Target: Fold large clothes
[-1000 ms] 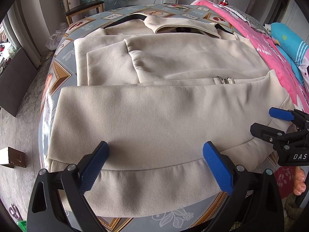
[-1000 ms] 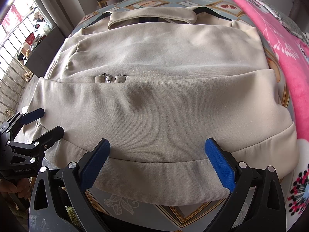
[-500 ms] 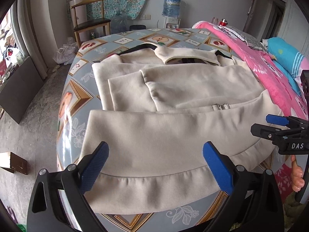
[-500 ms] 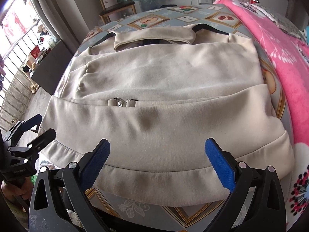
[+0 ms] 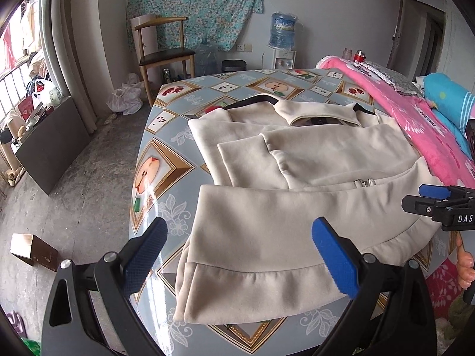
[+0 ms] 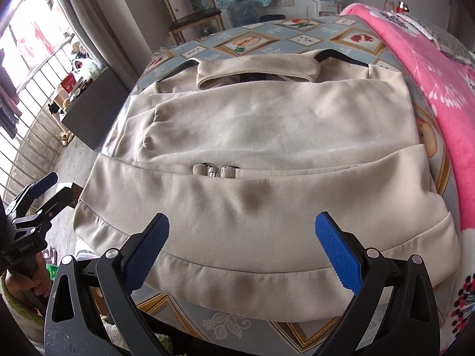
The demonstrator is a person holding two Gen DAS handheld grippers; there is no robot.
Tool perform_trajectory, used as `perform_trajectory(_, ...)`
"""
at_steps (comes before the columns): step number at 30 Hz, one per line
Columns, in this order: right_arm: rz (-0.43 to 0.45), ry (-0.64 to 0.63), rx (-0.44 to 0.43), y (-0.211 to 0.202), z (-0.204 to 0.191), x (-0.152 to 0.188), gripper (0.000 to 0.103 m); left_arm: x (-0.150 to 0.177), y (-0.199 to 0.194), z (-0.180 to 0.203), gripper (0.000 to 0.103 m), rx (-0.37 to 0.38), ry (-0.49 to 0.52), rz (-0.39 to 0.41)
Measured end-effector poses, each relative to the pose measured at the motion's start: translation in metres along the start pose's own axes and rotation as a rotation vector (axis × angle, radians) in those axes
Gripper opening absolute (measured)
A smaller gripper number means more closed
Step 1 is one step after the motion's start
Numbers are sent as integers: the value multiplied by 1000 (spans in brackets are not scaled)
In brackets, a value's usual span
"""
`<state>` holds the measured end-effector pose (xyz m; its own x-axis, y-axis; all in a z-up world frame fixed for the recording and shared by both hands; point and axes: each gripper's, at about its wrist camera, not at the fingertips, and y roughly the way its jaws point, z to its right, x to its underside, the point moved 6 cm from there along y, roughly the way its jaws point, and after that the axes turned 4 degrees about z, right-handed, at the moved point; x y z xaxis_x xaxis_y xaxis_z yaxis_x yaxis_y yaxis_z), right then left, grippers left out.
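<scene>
A large cream zip-up jacket (image 5: 299,184) lies on the table, sleeves folded in and its bottom hem folded up over the body; it also shows in the right wrist view (image 6: 267,160). The zipper pulls (image 6: 214,171) peek out at the fold edge. My left gripper (image 5: 237,255) is open and empty, held back from the near hem. My right gripper (image 6: 242,252) is open and empty over the near hem. Each gripper shows in the other's view: the right one (image 5: 433,198), the left one (image 6: 44,190).
The table (image 5: 166,160) has a grey-blue fruit-patterned cover. A pink blanket (image 5: 415,118) lies along its right side. A wooden chair (image 5: 163,50) and a water dispenser (image 5: 282,38) stand at the back. A brown box (image 5: 32,252) sits on the floor at left.
Both grippers have pulled back and up from the jacket, so more of the room and table shows. The jacket stays folded and has not moved.
</scene>
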<state>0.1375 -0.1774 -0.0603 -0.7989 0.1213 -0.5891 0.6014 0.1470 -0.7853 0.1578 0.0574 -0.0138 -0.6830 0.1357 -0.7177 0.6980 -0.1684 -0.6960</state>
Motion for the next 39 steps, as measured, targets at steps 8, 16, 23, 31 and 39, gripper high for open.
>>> perform_trajectory(8, -34, -94, 2, 15, -20, 7, 90, 8, 6, -6, 94, 8, -11, -15)
perform_trajectory(16, -64, -111, 21, 23, -20, 16, 74, 13, 12, -8, 89, 14, 3, -29)
perform_trajectory(23, -88, -120, 25, 33, -13, 26, 67, 16, 19, -10, 81, 37, 1, -40)
perform_trajectory(31, -96, -133, 25, 35, -13, 24, 66, 12, 32, -14, 57, 120, -75, -62)
perform_trajectory(39, -97, -126, 30, 35, -13, 25, 66, -12, 64, -43, 55, 222, -172, -115)
